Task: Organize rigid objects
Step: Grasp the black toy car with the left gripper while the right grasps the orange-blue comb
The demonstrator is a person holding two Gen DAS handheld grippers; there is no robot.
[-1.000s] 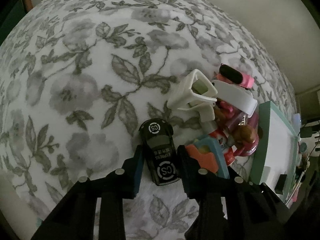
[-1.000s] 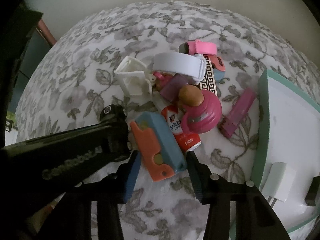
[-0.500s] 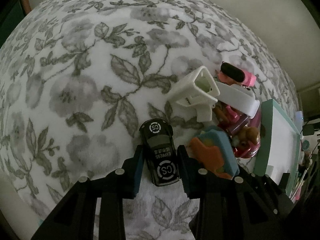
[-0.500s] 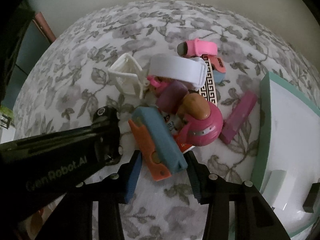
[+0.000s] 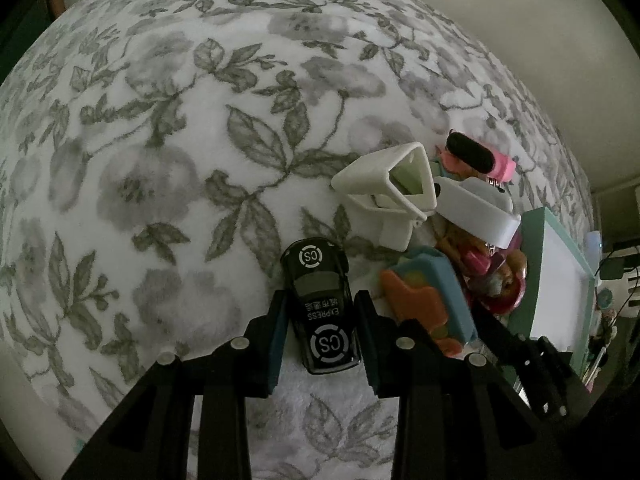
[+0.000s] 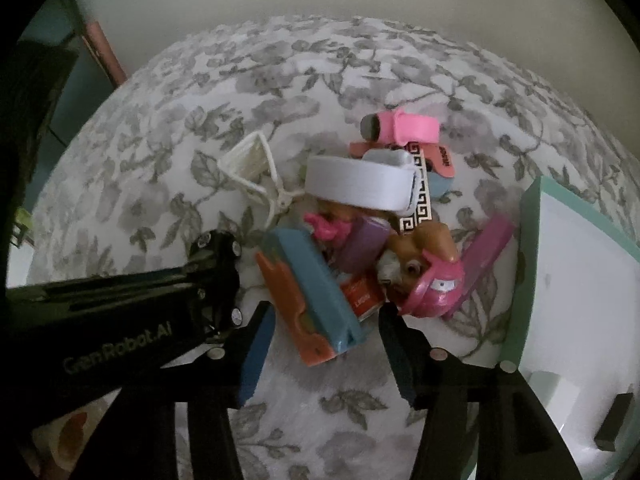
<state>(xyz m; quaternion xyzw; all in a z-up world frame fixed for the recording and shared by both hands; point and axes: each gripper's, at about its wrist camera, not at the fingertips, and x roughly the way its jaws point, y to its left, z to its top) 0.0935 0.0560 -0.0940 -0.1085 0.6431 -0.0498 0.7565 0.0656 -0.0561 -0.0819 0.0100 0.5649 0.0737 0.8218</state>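
The left hand-held gripper [image 5: 320, 334] pinches a black toy car [image 5: 320, 308] at lower centre while the right hand-held gripper [image 6: 326, 348] is opening around an orange-and-blue block [image 6: 310, 296], the jumbled pile [image 6: 384, 216] mid-frame apparently unsorted and the teal-rimmed tray [image 6: 530, 264] at right nearly bare

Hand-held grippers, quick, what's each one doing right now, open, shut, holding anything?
Left hand-held gripper: shut on the black toy car.
Right hand-held gripper: jaws opening, the blue and orange block between them, no longer clamped.
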